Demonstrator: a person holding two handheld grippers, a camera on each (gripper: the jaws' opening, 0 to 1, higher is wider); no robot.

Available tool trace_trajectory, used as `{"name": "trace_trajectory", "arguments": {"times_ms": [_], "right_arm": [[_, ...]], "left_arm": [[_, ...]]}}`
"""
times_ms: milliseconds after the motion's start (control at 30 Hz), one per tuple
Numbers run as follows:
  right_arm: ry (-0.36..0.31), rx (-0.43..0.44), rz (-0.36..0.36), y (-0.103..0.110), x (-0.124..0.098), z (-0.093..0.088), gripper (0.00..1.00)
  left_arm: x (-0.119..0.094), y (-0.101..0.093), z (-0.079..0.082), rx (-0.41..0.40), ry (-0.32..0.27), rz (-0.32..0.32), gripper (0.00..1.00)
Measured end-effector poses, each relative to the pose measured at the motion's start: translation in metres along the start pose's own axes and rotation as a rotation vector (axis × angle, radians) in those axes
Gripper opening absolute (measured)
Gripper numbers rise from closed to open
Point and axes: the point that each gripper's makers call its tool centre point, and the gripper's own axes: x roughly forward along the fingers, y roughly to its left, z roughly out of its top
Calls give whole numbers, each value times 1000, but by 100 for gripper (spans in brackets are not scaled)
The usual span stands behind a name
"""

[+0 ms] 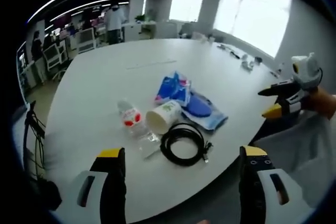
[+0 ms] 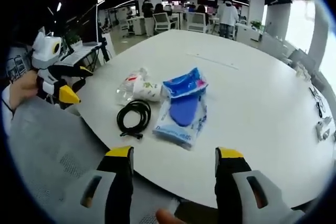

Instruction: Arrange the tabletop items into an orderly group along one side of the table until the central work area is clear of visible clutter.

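A small cluster lies near the front edge of the white round table [image 1: 100, 77] [image 2: 257, 87]. It holds a clear plastic bottle [image 1: 132, 119] [image 2: 127, 86] on its side, a white paper cup [image 1: 164, 116] [image 2: 147, 91] tipped over, a coiled black cable [image 1: 182, 143] [image 2: 134, 116], a blue packet [image 1: 173, 88] [image 2: 185, 83] and a clear bag with a blue insert [image 1: 203, 110] [image 2: 181, 115]. My left gripper [image 1: 182, 153] [image 2: 77, 83] hovers open, short of the cable. My right gripper [image 2: 175, 153] [image 1: 269, 102] is open too, off the table edge near the bag.
A thin pale strip [image 1: 152, 64] [image 2: 212, 60] lies further across the table. Small dark items [image 1: 247, 62] [image 2: 319, 124] sit near the far rim by the windows. Office chairs [image 1: 84, 39] and standing people [image 1: 113, 22] are beyond the table.
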Motion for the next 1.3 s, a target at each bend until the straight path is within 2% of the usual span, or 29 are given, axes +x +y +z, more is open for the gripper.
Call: {"name": "trace_trajectory", "arguments": {"times_ms": [67, 167, 300, 433, 600, 733, 1300], "right_arm": [[-22, -21, 4, -1, -1, 5, 61], [-4, -44, 12, -1, -1, 3, 60], [-5, -11, 34, -1, 4, -1, 60], [-4, -25, 34, -5, 8, -1, 60], [-15, -24, 47, -10, 12, 6, 60], [-26, -41, 54, -5, 10, 11, 60], [-32, -72, 91, -7, 20, 25, 60]], "left_arm": [[1, 1, -1, 0, 1, 0, 86], [0, 5, -5, -7, 13, 8, 85], [2, 7, -6, -15, 16, 6, 86], [3, 11, -4, -12, 10, 13, 86], [3, 14, -6, -22, 13, 19, 86], [2, 12, -7, -18, 17, 25, 86], [0, 10, -11, -13, 36, 33, 85]]}}
